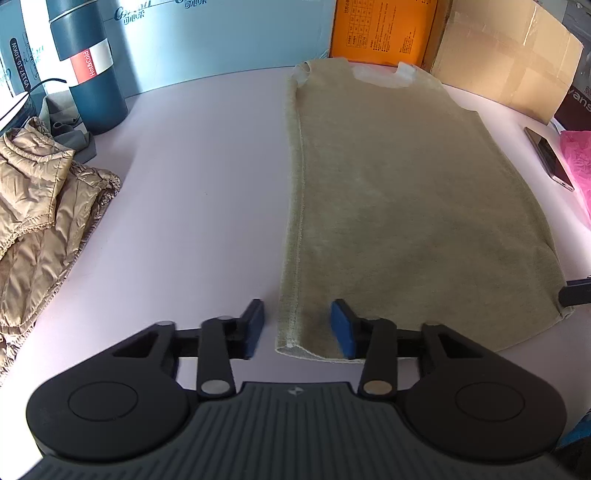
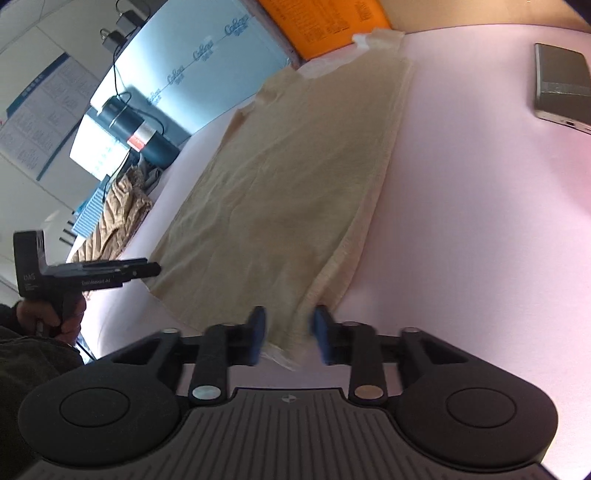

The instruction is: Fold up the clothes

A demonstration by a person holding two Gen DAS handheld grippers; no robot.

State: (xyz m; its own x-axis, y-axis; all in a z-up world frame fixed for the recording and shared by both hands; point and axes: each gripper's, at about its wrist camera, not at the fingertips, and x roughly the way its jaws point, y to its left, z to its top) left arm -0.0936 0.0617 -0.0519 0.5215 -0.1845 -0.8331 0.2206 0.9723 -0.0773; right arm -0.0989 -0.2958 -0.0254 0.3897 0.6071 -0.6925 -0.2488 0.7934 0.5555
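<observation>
An olive-beige sleeveless top (image 1: 406, 192) lies flat on the pale table (image 1: 192, 192), neckline at the far end and hem towards me. My left gripper (image 1: 298, 328) stands open astride the hem's near left corner; one blue pad (image 1: 255, 328) rests on bare table and the other lies on the cloth. In the right wrist view the same top (image 2: 288, 177) runs away from my right gripper (image 2: 289, 332), which is open with the hem's right corner between its pads. A hand holds the left gripper (image 2: 147, 271) at the opposite corner.
A tan puffer jacket (image 1: 40, 206) is heaped at the left edge beside a teal flask (image 1: 88, 74). An orange box (image 1: 384, 29) and a cardboard box (image 1: 509, 59) stand at the back. A phone (image 1: 550, 158) and pink plastic (image 1: 580, 162) lie at the right.
</observation>
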